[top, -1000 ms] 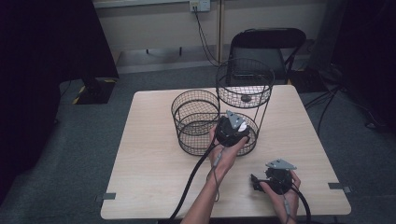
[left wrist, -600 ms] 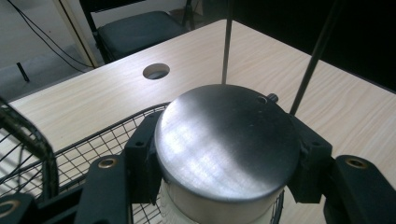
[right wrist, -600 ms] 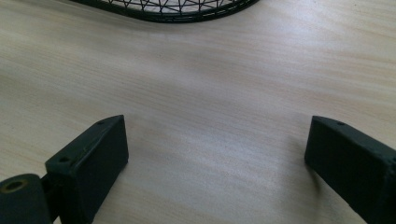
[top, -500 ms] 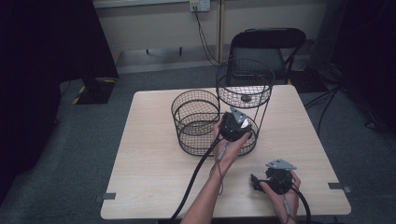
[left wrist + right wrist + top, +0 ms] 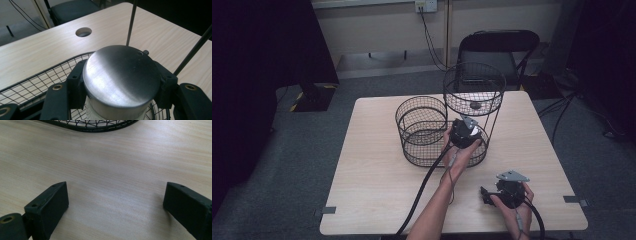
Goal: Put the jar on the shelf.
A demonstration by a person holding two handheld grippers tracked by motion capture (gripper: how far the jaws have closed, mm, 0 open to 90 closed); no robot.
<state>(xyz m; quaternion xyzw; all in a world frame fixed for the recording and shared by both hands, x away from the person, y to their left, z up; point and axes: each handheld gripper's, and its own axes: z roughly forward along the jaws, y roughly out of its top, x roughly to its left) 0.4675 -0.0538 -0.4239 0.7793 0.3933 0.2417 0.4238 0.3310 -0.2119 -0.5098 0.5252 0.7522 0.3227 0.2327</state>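
Note:
My left gripper (image 5: 464,132) is shut on a jar with a brushed metal lid (image 5: 120,75) and a white body. Its black fingers (image 5: 76,85) press on both sides of the lid. It hangs over the right end of the low black wire basket (image 5: 432,155), under the raised wire basket (image 5: 474,90) on thin legs. A second wire basket (image 5: 422,115) stands to the left. My right gripper (image 5: 487,195) rests near the table's front right, pointing left. In the right gripper view it (image 5: 115,197) is open over bare wood with nothing between the jaws.
The light wood table (image 5: 377,190) has a round cable hole (image 5: 83,31) beyond the baskets. A black folding chair (image 5: 497,47) stands behind the table. Thin basket legs (image 5: 131,22) rise just past the jar. Cables trail from both grippers toward the front edge.
My left gripper has moved slightly right and lower with the jar, closer over the low basket. The right gripper has stayed put.

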